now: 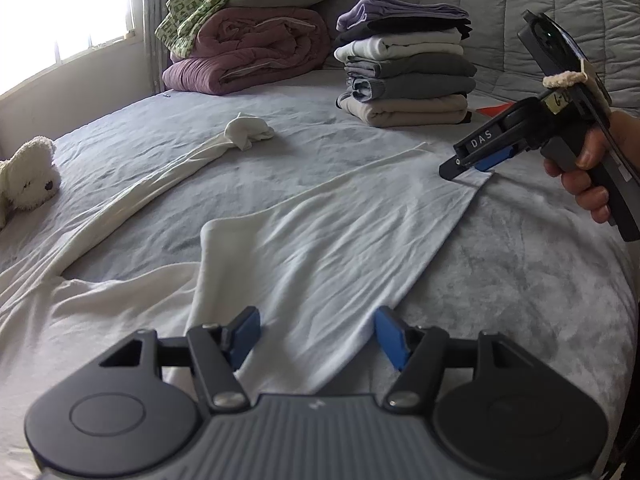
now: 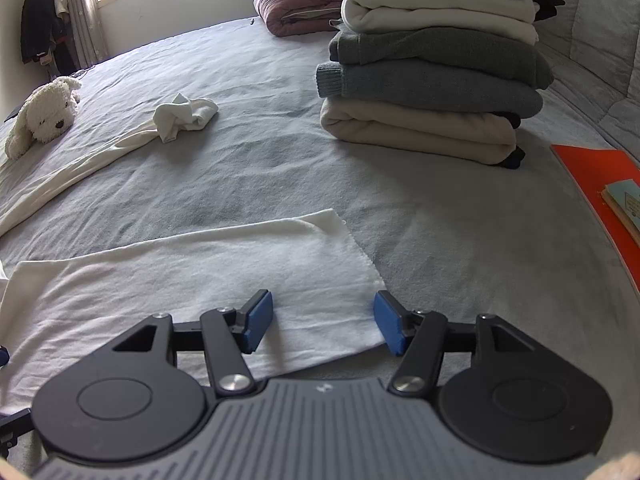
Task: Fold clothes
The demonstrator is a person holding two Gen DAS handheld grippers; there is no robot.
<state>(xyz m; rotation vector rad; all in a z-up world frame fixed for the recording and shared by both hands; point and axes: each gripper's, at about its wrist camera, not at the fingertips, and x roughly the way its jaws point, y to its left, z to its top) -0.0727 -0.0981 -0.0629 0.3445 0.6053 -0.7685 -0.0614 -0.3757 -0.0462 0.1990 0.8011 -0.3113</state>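
A white garment [image 1: 320, 232] lies spread on the grey bed sheet, with one part folded over into a flat band [image 2: 200, 272]. A long sleeve [image 1: 132, 200] runs off to the left and ends in a bunched knot [image 1: 248, 132] [image 2: 184, 116]. My left gripper [image 1: 316, 320] is open over the near edge of the band, its blue pads [image 1: 248, 328] apart on either side of the cloth. My right gripper [image 2: 322, 312] is open too, astride the band's far corner, pads clear of the fabric. It appears in the left wrist view [image 1: 468, 170], held by a hand [image 1: 588, 176].
A stack of several folded clothes [image 1: 408, 68] [image 2: 432, 80] stands at the back of the bed. Left of it lies a pink quilt [image 1: 248, 52] under pillows. A white plush dog [image 1: 28, 176] [image 2: 44, 112] rests at the left edge. An orange book [image 2: 592, 176] lies at right.
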